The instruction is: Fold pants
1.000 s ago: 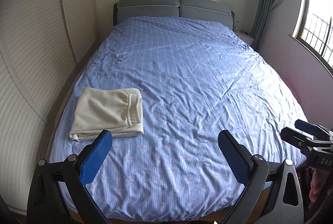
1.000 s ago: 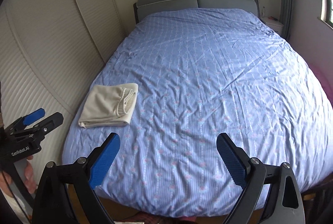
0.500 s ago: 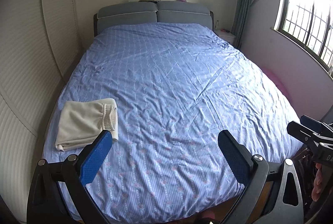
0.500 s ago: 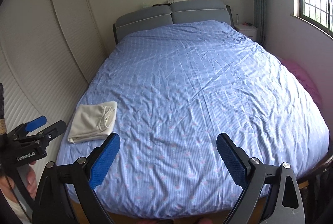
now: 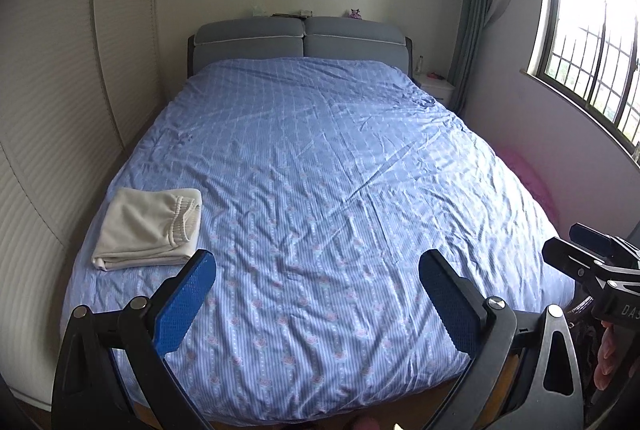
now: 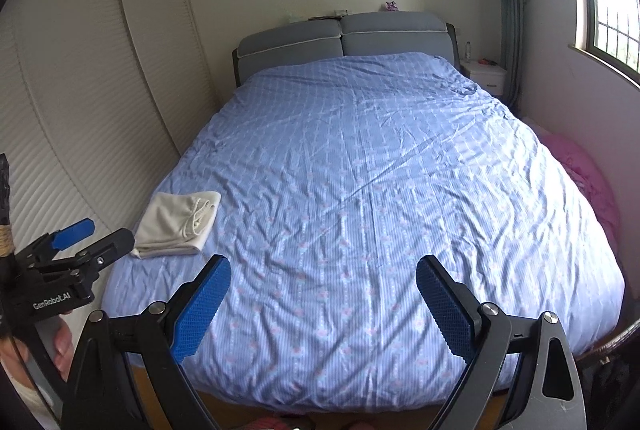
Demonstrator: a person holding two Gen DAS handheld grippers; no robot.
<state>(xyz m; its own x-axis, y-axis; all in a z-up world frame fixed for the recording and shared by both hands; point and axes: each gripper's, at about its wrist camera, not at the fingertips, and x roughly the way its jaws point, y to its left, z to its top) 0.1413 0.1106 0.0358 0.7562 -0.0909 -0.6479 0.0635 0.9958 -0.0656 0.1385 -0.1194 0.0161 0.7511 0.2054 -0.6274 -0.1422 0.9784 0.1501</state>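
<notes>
My left gripper (image 5: 318, 304) and right gripper (image 6: 323, 308) hang spread wide, gripping nothing, above the bed's (image 5: 340, 170) foot. The folded pants (image 5: 146, 228) lie at 10 o'clock on the bed.

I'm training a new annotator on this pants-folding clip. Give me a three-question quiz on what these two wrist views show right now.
1. True or false: the cream pants lie folded on the blue bedspread.
2. Multiple choice: the pants sit near which part of the bed? A) against the headboard B) the foot, on the wardrobe side C) the middle
3. Fill in: both the left gripper and the right gripper are ____, holding nothing.

Key: 1 true; 2 B; 3 open
</notes>
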